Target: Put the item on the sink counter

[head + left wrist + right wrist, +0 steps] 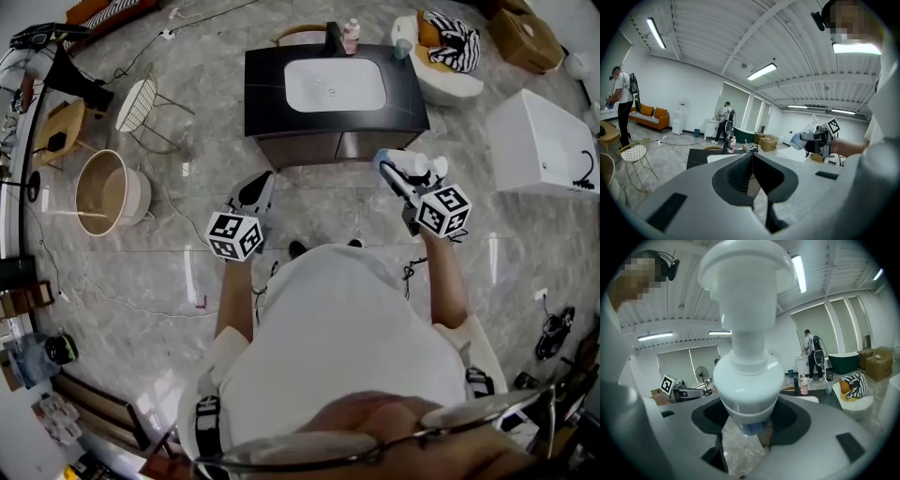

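White bottle is pinched at its lower body between the fingers of the right gripper. Its long axis is laid along the fingers: the base is turned toward the gripper and the wide round cap is pointed forward, away from it. In the head view the white bottle is held in the air over the floor, just in front of the right front corner of the sink desk and not touching it.

Grey marble floor is seen around everything. The dark sink desk is placed ahead of the person, with a white basin sunk in its middle.

The right gripper is directed toward the desk. The left gripper is held beside it, well apart, and its fingers are pressed together with nothing between them.

A small pink bottle is stood upright at the back edge of the desk.
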`<state>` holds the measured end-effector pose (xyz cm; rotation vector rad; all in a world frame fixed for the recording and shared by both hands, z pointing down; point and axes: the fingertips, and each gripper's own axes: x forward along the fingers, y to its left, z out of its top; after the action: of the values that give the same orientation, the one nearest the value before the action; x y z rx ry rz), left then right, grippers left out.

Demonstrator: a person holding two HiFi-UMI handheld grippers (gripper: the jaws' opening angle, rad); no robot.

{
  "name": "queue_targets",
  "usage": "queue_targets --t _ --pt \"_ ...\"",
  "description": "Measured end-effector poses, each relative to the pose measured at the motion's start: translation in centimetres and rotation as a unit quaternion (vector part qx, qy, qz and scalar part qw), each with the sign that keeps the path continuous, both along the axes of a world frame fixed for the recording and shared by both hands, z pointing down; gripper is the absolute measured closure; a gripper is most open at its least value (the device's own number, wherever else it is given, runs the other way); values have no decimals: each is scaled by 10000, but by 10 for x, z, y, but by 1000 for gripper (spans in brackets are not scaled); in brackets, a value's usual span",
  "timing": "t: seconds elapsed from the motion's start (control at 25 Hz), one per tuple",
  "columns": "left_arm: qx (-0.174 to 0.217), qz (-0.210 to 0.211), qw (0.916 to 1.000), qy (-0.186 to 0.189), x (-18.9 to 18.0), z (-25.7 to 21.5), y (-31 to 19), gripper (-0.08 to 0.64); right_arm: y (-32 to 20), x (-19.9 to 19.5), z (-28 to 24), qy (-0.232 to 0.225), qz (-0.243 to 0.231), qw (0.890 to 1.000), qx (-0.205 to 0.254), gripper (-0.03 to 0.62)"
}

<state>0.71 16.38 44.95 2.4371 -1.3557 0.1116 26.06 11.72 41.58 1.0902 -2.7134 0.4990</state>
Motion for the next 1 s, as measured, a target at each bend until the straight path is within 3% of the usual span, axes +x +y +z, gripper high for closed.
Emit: queue_targets --t 0.56,1.0 --pt "-32 347 9994 -50 -62 9 -3 555 -1 -55 -5 -93 391 9992 68 334" --pt "-144 145 9998 40 -98 19 -14 555 -23 -95 0 -73 275 9996 -41 335"
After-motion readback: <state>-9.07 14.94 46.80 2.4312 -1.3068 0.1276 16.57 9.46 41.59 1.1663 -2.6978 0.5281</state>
